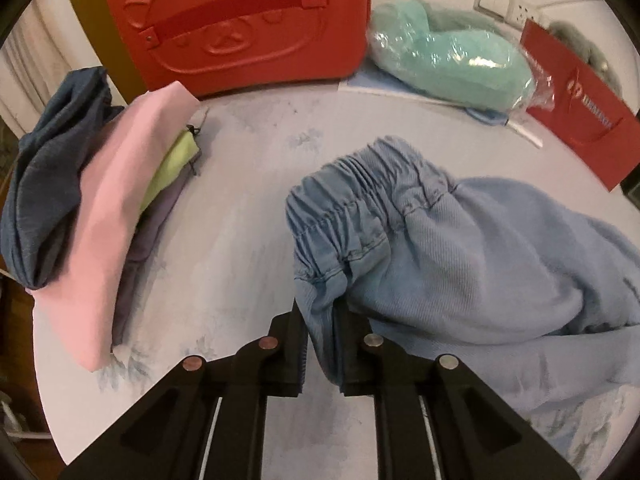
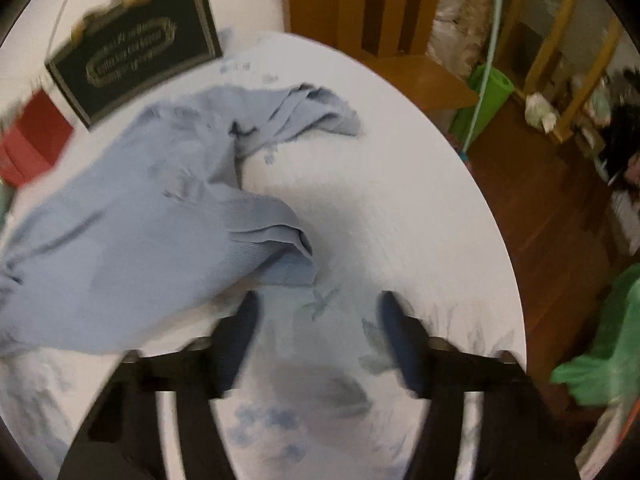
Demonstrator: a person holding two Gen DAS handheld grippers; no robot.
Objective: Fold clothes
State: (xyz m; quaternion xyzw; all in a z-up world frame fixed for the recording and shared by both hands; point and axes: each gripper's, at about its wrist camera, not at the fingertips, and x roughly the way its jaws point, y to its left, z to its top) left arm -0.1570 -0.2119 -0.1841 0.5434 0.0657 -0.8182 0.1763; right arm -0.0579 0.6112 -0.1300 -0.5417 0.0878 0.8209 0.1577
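My left gripper (image 1: 320,344) is pinching the elastic waistband edge of the light blue trousers (image 1: 460,256), jaws nearly closed on the fabric. My right gripper (image 2: 316,336) is hanging wide open, gripping nothing, over the table (image 2: 400,208). The trousers are lying crumpled just ahead-left of it.

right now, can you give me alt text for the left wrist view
The left gripper is shut on the light blue trousers near their elastic waistband, on a white table. A stack of folded clothes lies at left, a red case behind.
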